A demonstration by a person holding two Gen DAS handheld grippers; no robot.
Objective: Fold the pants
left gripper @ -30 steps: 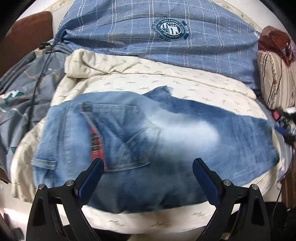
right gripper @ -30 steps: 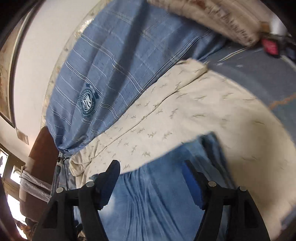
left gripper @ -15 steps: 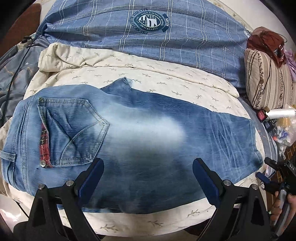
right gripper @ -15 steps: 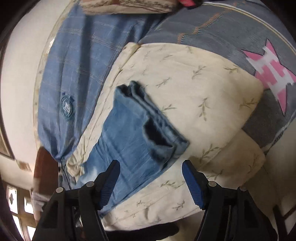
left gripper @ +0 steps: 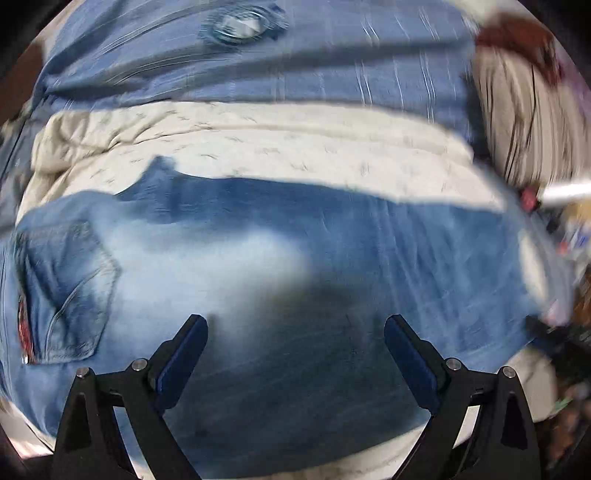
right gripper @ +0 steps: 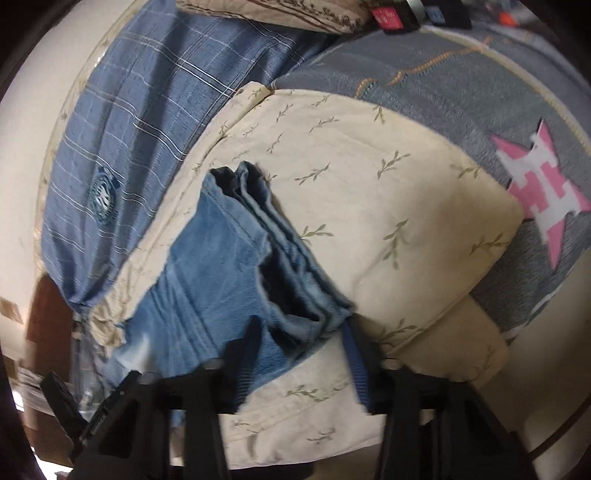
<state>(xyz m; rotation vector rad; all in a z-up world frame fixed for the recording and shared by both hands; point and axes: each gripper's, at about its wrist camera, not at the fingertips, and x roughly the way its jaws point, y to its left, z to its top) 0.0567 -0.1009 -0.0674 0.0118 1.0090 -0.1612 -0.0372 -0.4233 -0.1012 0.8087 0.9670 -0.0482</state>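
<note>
Blue jeans (left gripper: pixel 258 266) lie flat across a cream quilt (left gripper: pixel 258 147) on the bed, back pocket (left gripper: pixel 70 288) at the left, leg hems toward the right. My left gripper (left gripper: pixel 295 332) is open and empty, hovering over the faded thigh area. In the right wrist view the stacked leg hems (right gripper: pixel 280 258) lie on the cream quilt (right gripper: pixel 388 206). My right gripper (right gripper: pixel 295 347) is open, its blurred fingers (right gripper: pixel 354 362) straddling the lower hem corner, close to the cloth.
A blue plaid duvet with a round crest (left gripper: pixel 240 27) lies behind the quilt. A striped pillow (left gripper: pixel 517 122) sits at the right with small clutter beside it. A grey blanket with a pink star (right gripper: pixel 543 192) covers the bed's far side.
The left gripper has come lower and closer over the jeans, the view now blurred. The right gripper has moved in to the leg hems, so its fingers now flank the hem corner.
</note>
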